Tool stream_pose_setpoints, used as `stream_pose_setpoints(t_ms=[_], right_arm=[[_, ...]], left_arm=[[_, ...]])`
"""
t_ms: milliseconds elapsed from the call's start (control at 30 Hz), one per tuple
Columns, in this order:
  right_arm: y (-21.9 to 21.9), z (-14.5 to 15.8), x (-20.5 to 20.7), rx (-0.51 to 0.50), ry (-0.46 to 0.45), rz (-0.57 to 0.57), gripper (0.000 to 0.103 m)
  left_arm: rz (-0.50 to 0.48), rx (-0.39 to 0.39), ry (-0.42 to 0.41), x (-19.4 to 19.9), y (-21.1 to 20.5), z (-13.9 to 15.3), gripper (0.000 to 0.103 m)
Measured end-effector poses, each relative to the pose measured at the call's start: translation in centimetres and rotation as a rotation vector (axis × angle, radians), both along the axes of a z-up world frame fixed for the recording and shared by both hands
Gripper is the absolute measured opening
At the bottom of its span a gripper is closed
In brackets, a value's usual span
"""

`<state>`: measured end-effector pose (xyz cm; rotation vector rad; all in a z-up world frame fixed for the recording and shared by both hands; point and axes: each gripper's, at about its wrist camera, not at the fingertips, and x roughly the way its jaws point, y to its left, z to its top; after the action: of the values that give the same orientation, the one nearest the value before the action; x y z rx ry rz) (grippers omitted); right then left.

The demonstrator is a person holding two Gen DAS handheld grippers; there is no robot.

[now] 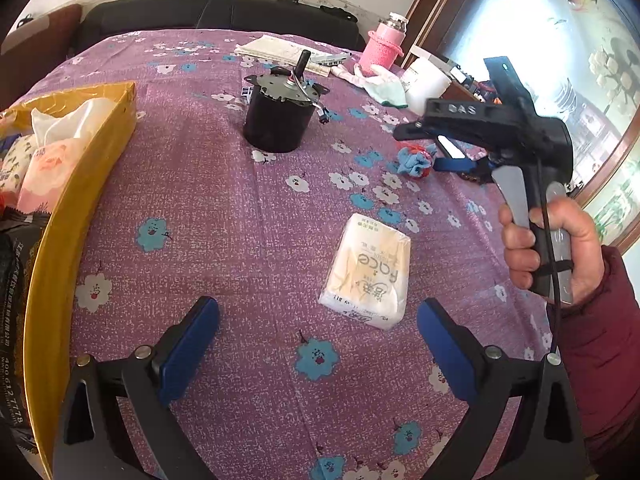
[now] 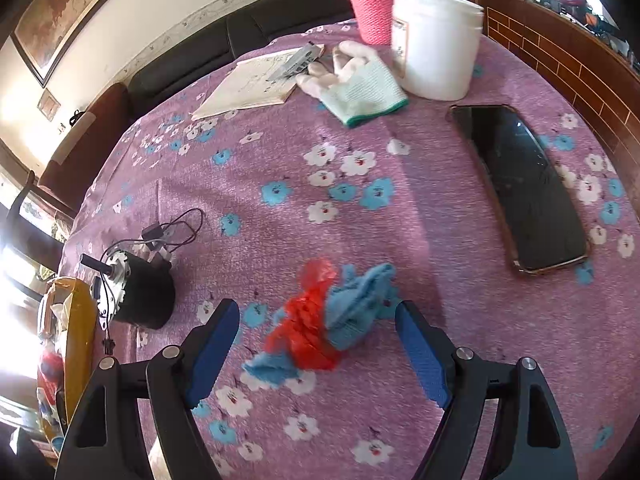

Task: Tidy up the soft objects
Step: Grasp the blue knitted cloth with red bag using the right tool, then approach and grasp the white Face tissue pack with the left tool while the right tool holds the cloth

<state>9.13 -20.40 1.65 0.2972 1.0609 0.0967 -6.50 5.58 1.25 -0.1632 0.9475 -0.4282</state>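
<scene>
A crumpled blue and red cloth (image 2: pixel 332 320) lies on the purple flowered tablecloth (image 2: pixel 280 152). My right gripper (image 2: pixel 317 305) is open and straddles it, its blue pads clear of the cloth on both sides. The left wrist view shows that cloth (image 1: pixel 416 160) at the right gripper (image 1: pixel 444 156), which a hand holds. My left gripper (image 1: pixel 318 306) is open and empty over the near end of a cream tissue pack (image 1: pixel 368 272). A yellow box (image 1: pixel 100 148) at the left holds tissue packs. A white and green glove (image 2: pixel 360 84) lies farther back.
A black motor with wires (image 1: pixel 278 116) stands mid-table, close to the yellow box (image 2: pixel 78 320) in the right wrist view. A phone (image 2: pixel 528 188) lies at the right. A white tub (image 2: pixel 436 44), pink bottle (image 2: pixel 370 4) and booklet (image 2: pixel 252 84) sit at the far edge.
</scene>
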Motion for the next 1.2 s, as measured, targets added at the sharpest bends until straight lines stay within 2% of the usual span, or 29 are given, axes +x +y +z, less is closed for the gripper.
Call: stream_pose_setpoints(t_ms=[33, 67, 100, 167, 433, 733, 1200], right_arm=[[0.5, -0.1, 0.1, -0.012, -0.001, 0.003, 0.082], [0.9, -0.3, 0.1, -0.027, 0.002, 0.006, 0.076], [1.2, -0.5, 0.2, -0.042, 0.007, 0.01, 0.064], [1.3, -1.0, 0.2, -0.051, 0.023, 0.017, 0.049], [-0.1, -0.9, -1.9, -0.025, 0.033, 0.015, 0.047], [-0.2, -0.8, -6.2, -0.081, 0.035, 0.063, 0.047], [-0.2, -0.7, -11.4, -0.09, 0.041, 0.092, 0.048]], left_arm=[[-0.001, 0.013, 0.0, 0.0, -0.1, 0.0, 0.099], [-0.002, 0.028, -0.001, 0.0, -0.3, 0.0, 0.099], [-0.004, 0.052, -0.001, 0.0, -0.6, -0.1, 0.099], [-0.008, 0.1, -0.002, -0.1, -1.2, -0.1, 0.099], [-0.013, 0.17, -0.002, 0.0, -1.8, -0.4, 0.1], [-0.001, 0.178, -0.002, -0.1, -1.9, -0.5, 0.1], [0.006, 0.224, -0.002, -0.5, -2.3, -0.6, 0.1]])
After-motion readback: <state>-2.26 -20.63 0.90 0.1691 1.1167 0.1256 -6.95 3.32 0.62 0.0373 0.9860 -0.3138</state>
